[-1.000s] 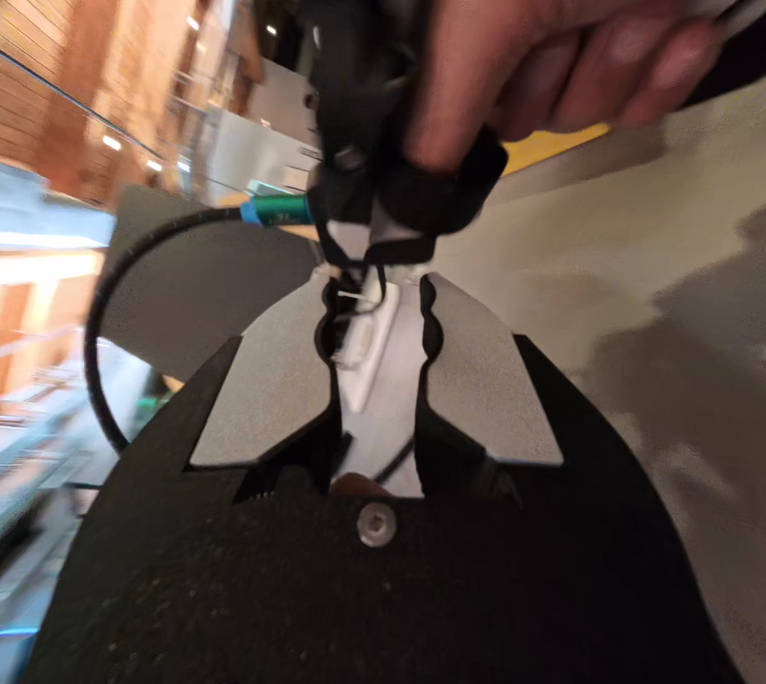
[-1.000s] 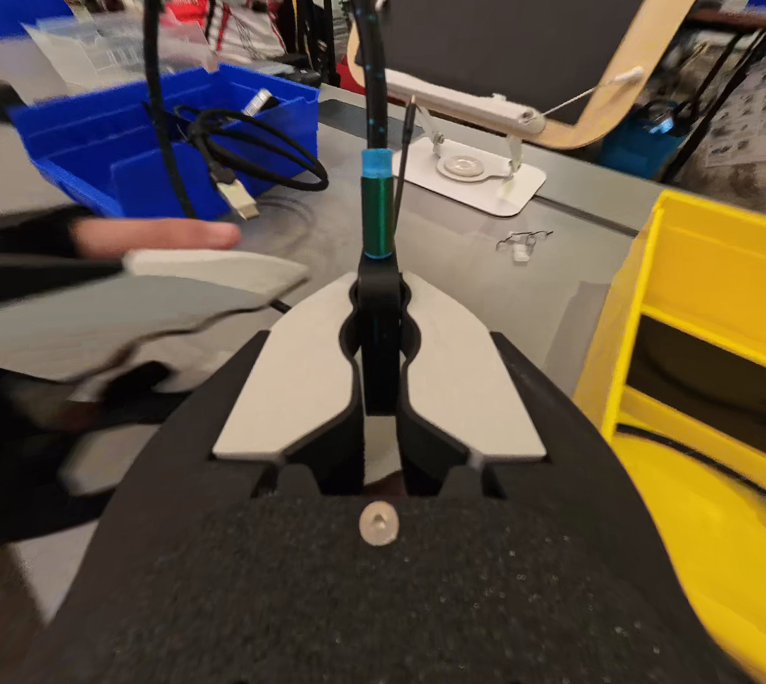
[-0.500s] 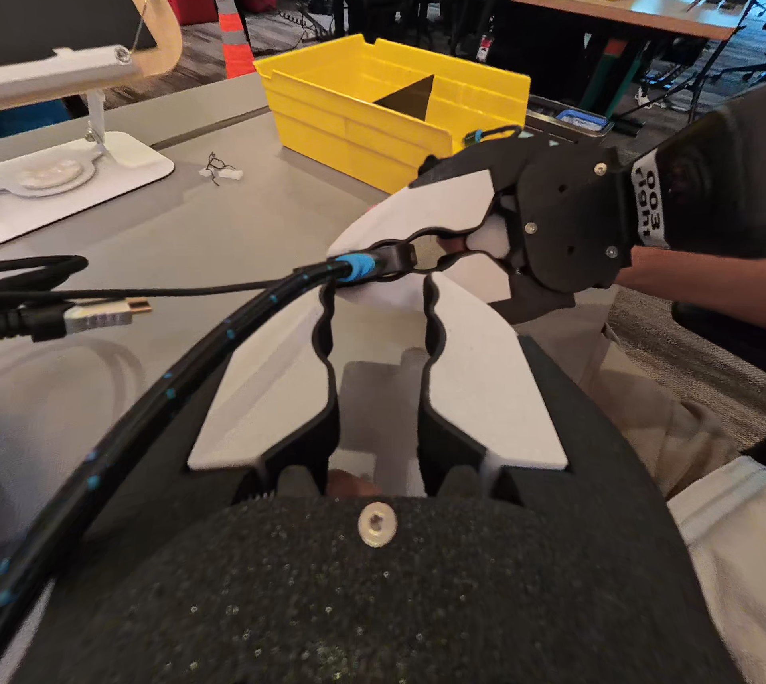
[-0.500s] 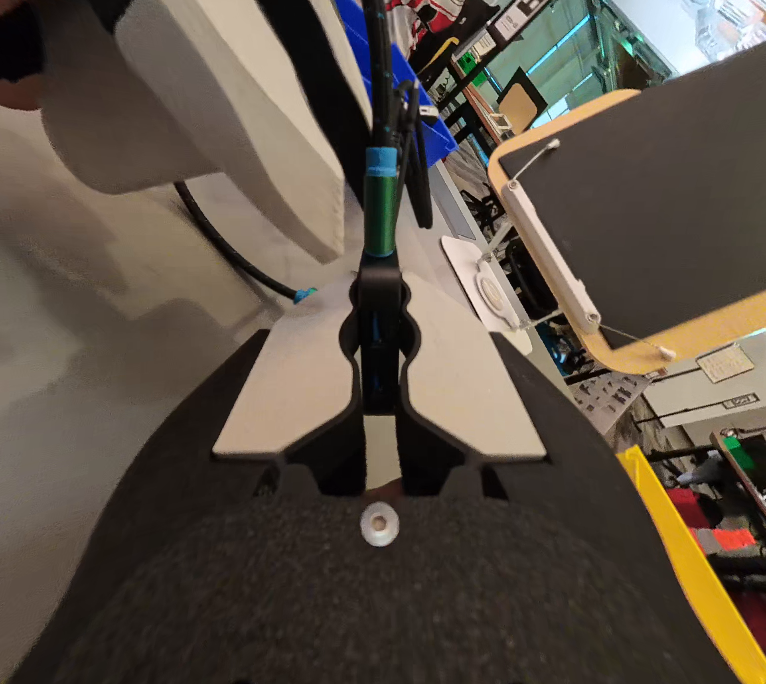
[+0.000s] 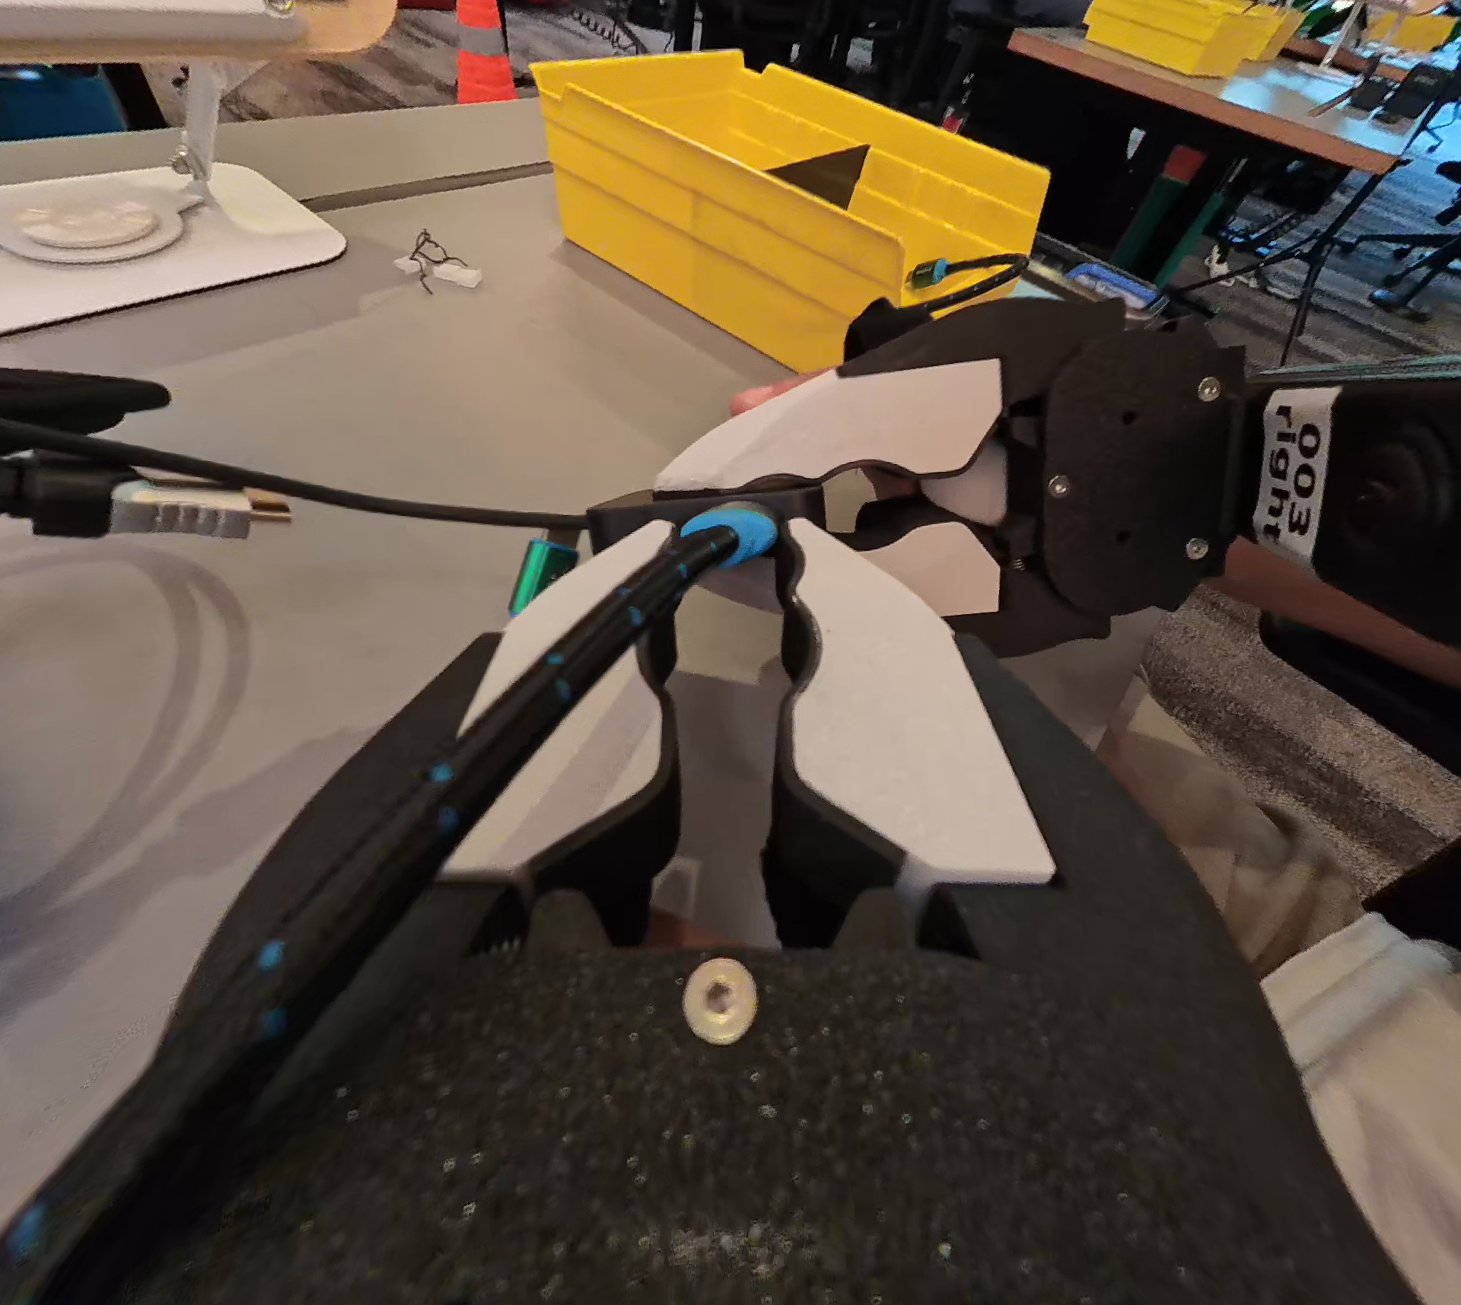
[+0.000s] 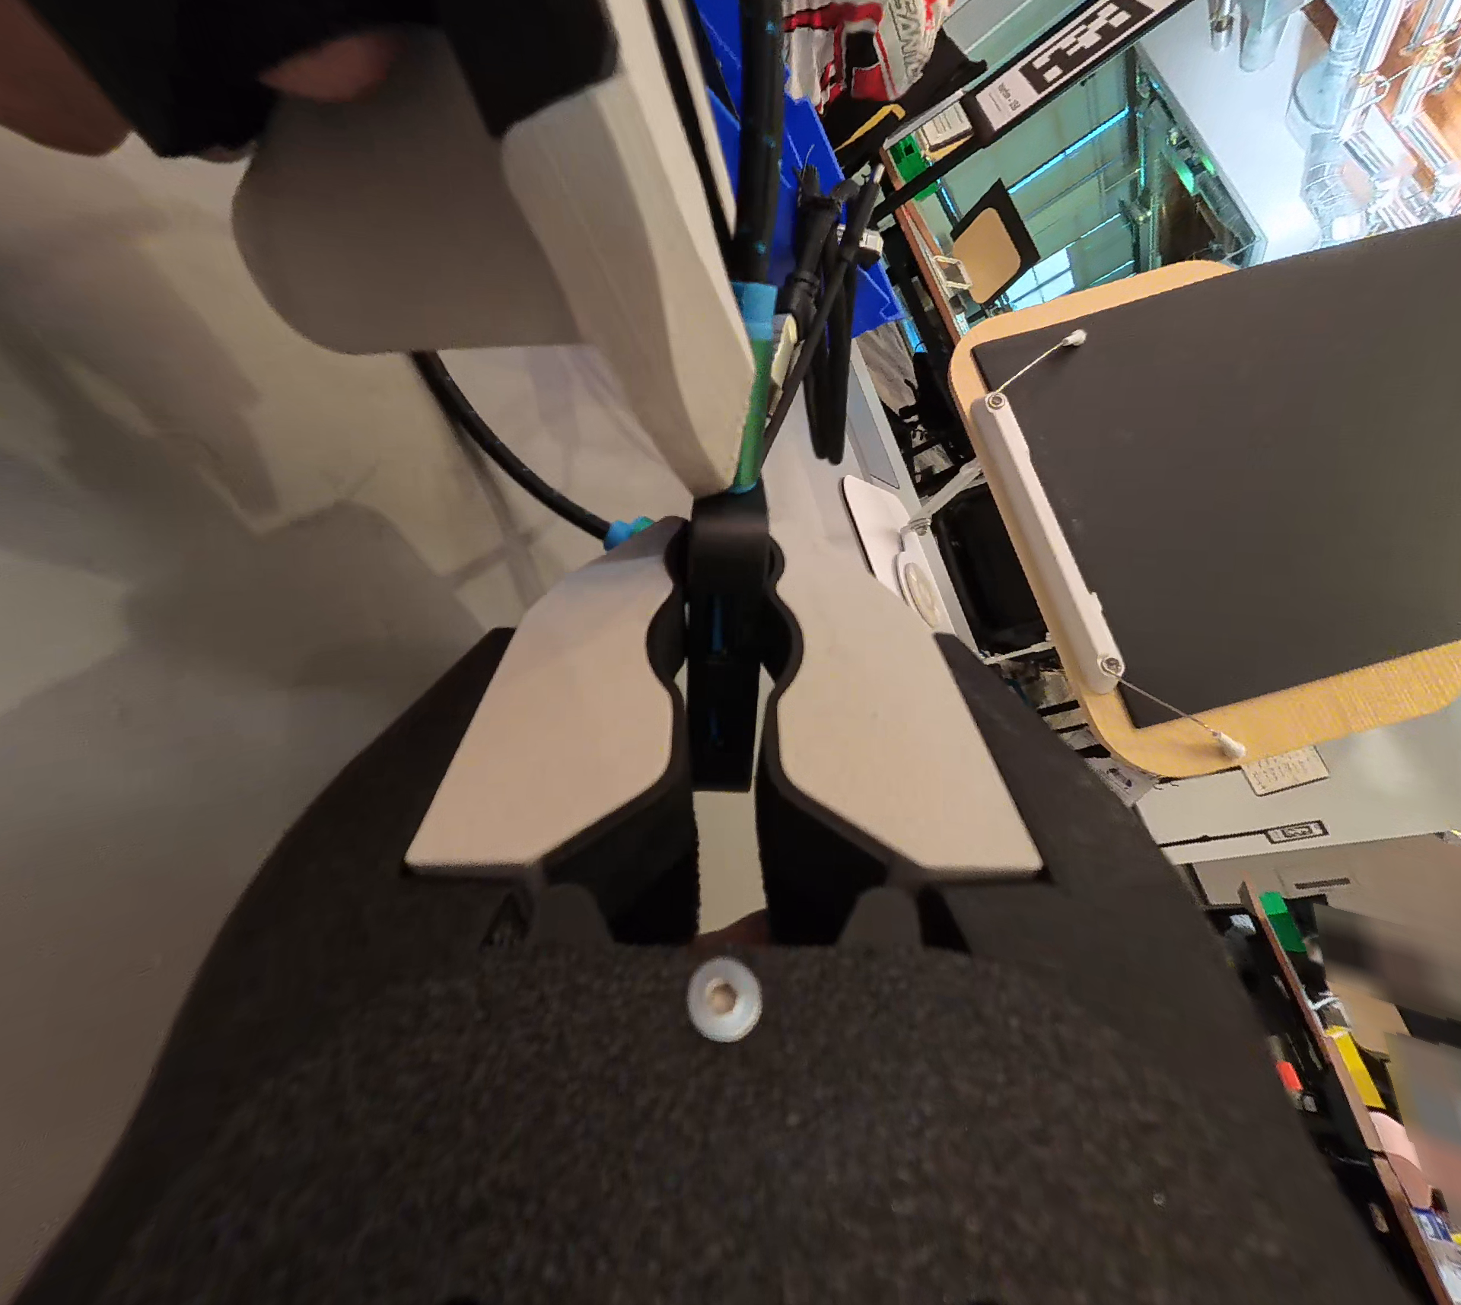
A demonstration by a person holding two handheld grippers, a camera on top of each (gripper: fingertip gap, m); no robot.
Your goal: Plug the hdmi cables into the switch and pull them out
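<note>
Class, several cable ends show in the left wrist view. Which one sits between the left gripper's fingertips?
The blue-collared end of the blue-flecked black cable, at the switch. The silver plug lies far left; another end lies beside the yellow bin.

Counted: two grippers [image 5: 727, 555] [image 6: 723, 555]; one black switch [image 6: 721, 674]; one yellow bin [image 5: 759, 200]; one blue bin [image 6: 798, 160]; one loose HDMI plug [image 5: 198, 516]; one orange cone [image 5: 478, 2].
</note>
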